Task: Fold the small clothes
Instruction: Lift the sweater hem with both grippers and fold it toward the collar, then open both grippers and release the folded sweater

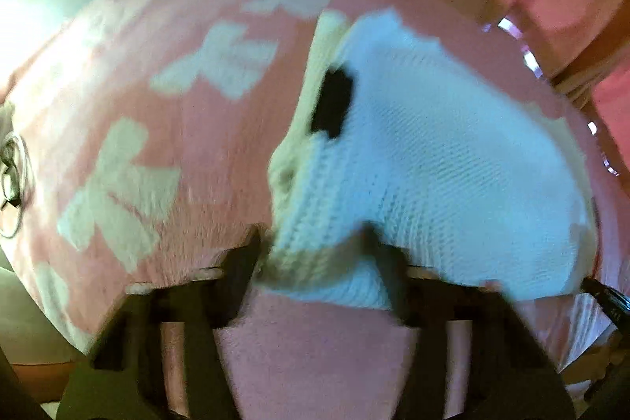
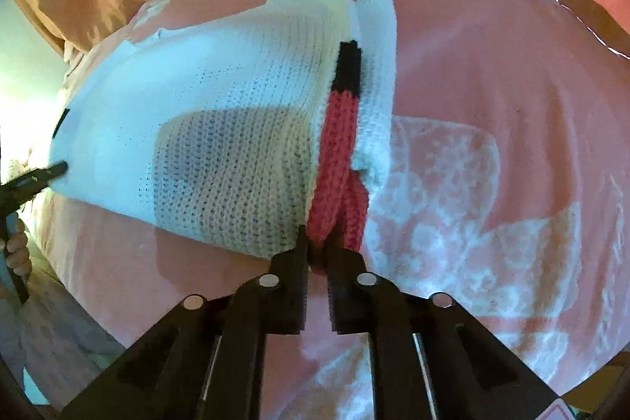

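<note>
Right claw (image 2: 317, 250) pinches the white knit garment's (image 2: 220, 128) red strip (image 2: 338, 152); left claw (image 1: 315, 247) grips its white edge; no readable writing

Both wrist fisheyes sit very close, looking forward and down. Left view faces rightward, right view leftward; both share the white knit garment (image 1: 453, 152) (image 2: 220, 128) on pink blanket (image 1: 138, 85) (image 2: 492, 65).

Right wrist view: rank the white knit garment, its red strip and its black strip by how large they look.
1. white knit garment, by far the largest.
2. red strip, partly pinched in the right gripper near the lens, which inflates it.
3. black strip, smallest.
</note>
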